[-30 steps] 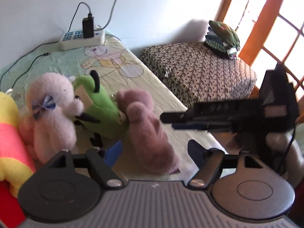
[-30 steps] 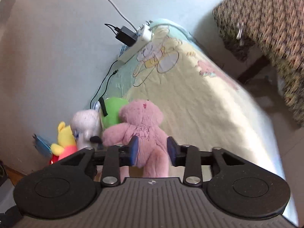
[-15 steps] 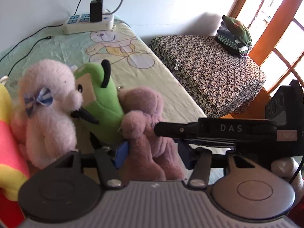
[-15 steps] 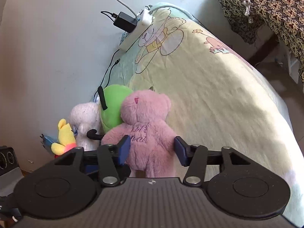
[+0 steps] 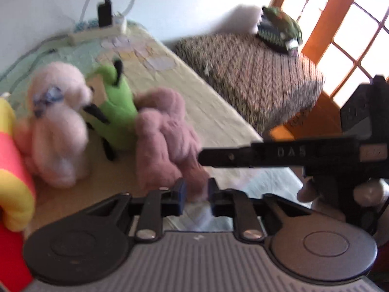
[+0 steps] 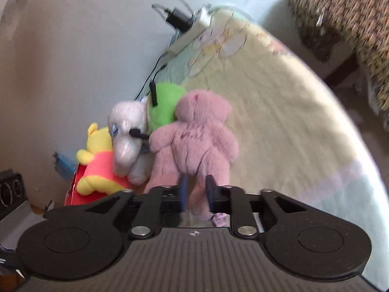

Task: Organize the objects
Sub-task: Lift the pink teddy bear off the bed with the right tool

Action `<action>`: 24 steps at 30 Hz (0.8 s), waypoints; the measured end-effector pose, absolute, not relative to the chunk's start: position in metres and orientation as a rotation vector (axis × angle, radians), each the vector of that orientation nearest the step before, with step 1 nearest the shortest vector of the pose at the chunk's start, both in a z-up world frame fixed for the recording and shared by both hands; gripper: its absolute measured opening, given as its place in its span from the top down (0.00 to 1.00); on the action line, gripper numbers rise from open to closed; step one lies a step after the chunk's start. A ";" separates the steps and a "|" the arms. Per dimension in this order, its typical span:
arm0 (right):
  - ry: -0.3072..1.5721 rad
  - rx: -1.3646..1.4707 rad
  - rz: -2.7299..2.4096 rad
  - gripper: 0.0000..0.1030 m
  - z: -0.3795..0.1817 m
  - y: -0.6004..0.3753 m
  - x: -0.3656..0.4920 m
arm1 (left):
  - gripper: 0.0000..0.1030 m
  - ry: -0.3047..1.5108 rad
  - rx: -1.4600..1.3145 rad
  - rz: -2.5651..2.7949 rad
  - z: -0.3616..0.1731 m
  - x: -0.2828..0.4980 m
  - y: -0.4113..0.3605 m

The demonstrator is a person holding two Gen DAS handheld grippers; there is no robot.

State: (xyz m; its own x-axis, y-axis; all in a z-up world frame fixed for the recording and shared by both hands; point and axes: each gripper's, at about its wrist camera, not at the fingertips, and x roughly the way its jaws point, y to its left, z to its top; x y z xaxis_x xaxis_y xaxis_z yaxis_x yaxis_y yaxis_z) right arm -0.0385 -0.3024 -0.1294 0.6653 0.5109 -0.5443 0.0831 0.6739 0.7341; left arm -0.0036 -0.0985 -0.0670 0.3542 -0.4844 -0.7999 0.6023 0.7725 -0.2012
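A pink teddy bear [image 6: 198,137] sits on the bed at the right end of a row of plush toys, and it also shows in the left wrist view [image 5: 165,138]. Beside it are a green plush [image 6: 164,105], a pale pink plush with a blue bow [image 5: 57,124] and a yellow bear in a red shirt [image 6: 97,160]. My right gripper [image 6: 196,193] has its jaws close together on the teddy's leg. My left gripper [image 5: 195,196] has its jaws close together at the teddy's lower edge. The right gripper's body [image 5: 287,154] crosses the left wrist view.
A power strip with a black charger [image 5: 104,24] lies at the bed's far end by the wall. A patterned covered stool [image 5: 250,77] with folded clothes [image 5: 279,30] stands right of the bed, before an orange window frame [image 5: 323,36]. The bedsheet [image 6: 279,112] is bare to the right.
Both grippers have narrowed their jaws at the teddy's lower part. Both views have pulled back a little from the toys and are blurred by motion.
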 end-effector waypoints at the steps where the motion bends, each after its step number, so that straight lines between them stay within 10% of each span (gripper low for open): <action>1: 0.820 0.788 0.261 0.71 -0.129 -0.302 -0.034 | 0.56 0.969 0.115 -0.704 -0.063 -0.001 -0.096; 4: 0.852 0.696 0.217 0.70 -0.131 -0.296 -0.024 | 0.27 0.899 0.098 -0.654 -0.056 0.008 -0.091; 9: 0.883 0.658 0.212 0.64 -0.143 -0.289 -0.009 | 0.31 0.955 0.119 -0.612 -0.079 0.030 -0.097; 11: 0.878 0.652 0.210 0.71 -0.146 -0.287 -0.005 | 0.53 1.008 0.067 -0.611 -0.087 0.041 -0.089; 16: 0.882 0.723 0.257 0.76 -0.151 -0.293 -0.005 | 0.69 1.089 -0.017 -0.607 -0.102 0.051 -0.079; 24: 0.862 0.775 0.276 0.78 -0.141 -0.296 -0.027 | 0.70 1.035 0.035 -0.629 -0.083 0.024 -0.086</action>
State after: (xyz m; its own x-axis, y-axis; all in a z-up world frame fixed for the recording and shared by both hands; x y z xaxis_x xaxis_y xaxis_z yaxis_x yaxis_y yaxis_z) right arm -0.0270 -0.2960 -0.1407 0.6364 0.5119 -0.5770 0.0811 0.6995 0.7100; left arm 0.0240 -0.0859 -0.0832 0.3524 -0.4698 -0.8094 0.5017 0.8249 -0.2603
